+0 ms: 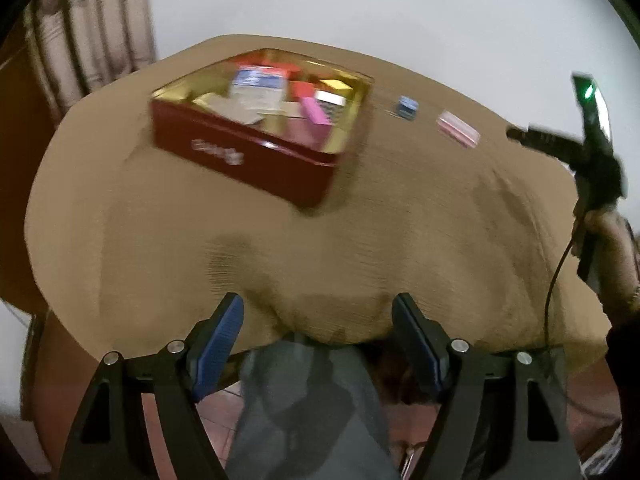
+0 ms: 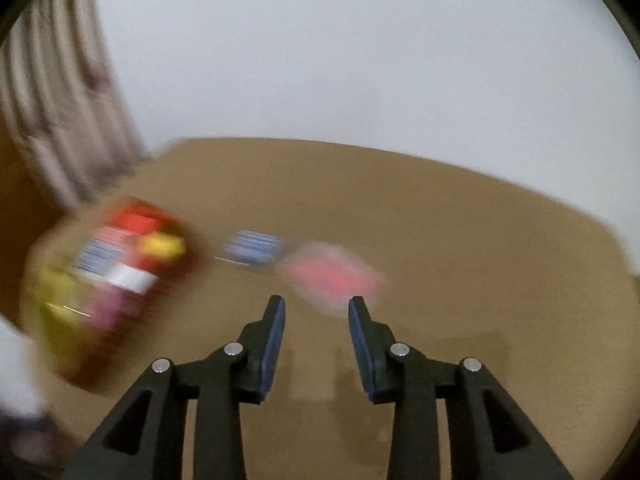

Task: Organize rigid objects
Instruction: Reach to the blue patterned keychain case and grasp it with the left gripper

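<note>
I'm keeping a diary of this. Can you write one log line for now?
tin: partly filled | blue box, pink box: outside, on table | both tongs: open, empty

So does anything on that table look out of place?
Two things still lie loose on the brown cloth beside the red tin: a small blue box and a flat pink packet. Nothing looks spilled or broken.

Tabletop [image 1: 360, 240]: open tin [image 1: 260, 136] at far left, filled with small boxes. Right of it, apart, one small box [image 1: 407, 106]; further right, a flat packet [image 1: 458, 128]. Curtain [image 1: 88, 32] behind, left of the tin.
</note>
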